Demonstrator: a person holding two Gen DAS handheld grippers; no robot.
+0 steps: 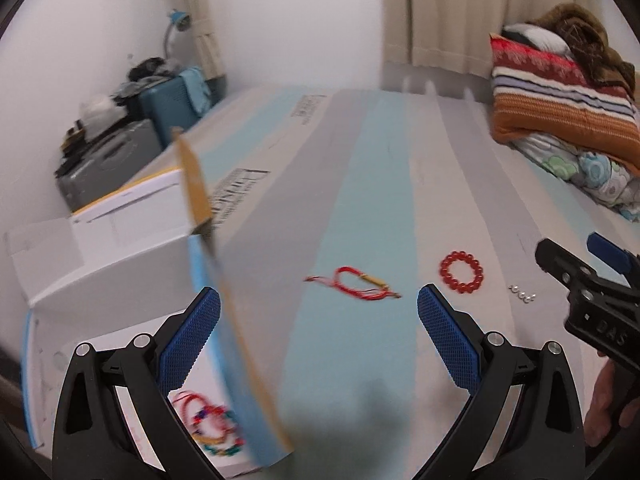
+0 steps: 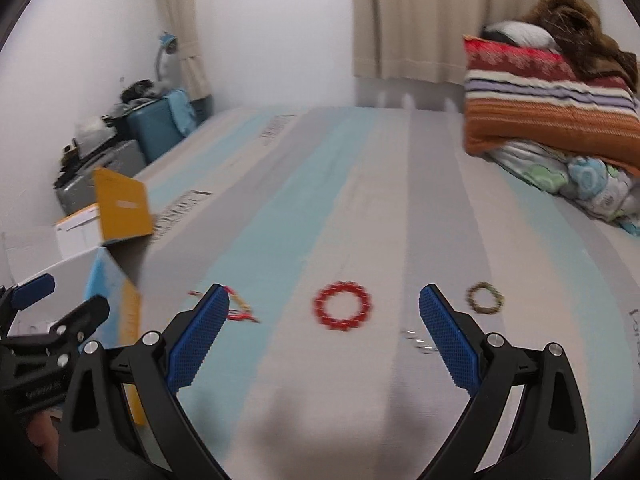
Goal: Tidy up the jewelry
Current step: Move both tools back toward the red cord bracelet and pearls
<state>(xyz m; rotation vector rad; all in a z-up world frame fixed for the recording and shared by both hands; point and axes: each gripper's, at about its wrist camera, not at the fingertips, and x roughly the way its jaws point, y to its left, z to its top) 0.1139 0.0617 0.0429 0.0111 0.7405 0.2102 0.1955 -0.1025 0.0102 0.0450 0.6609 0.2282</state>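
Blue ribbed pads face each other with a broad gap on both tools, so both of your claws are released and carry nothing. Your left gripper (image 1: 319,322) hangs low over the near part of the striped bed cover (image 1: 360,208), pointing along it toward the curtain (image 1: 460,12), with its left finger over the open white box (image 1: 120,268) at the cover's left edge. Inside that box, close under the finger, lies a tangle of red cord and coloured beads (image 1: 212,428); it is blurred, so you cannot tell how many pieces it is.

Ahead of the left gripper, on the pale blue stripe, lies a red cord bracelet (image 1: 356,282) with a gold tube. To its right on the grey stripe sits the red bead bracelet (image 1: 462,272), and just past it a few small silver beads (image 1: 523,295).

Your right gripper (image 2: 324,320) is held level and low too, aimed the same way, a little right of the left one. The red bead bracelet (image 2: 341,311) lies between its fingers, on the cover and apart from both pads. The red cord bracelet (image 2: 238,308) is partly behind the left finger, the silver beads (image 2: 418,342) lie beside the right finger, and an olive-brown bead bracelet (image 2: 485,298) rests further right. Folded blankets (image 2: 552,92) are stacked at the far right corner.
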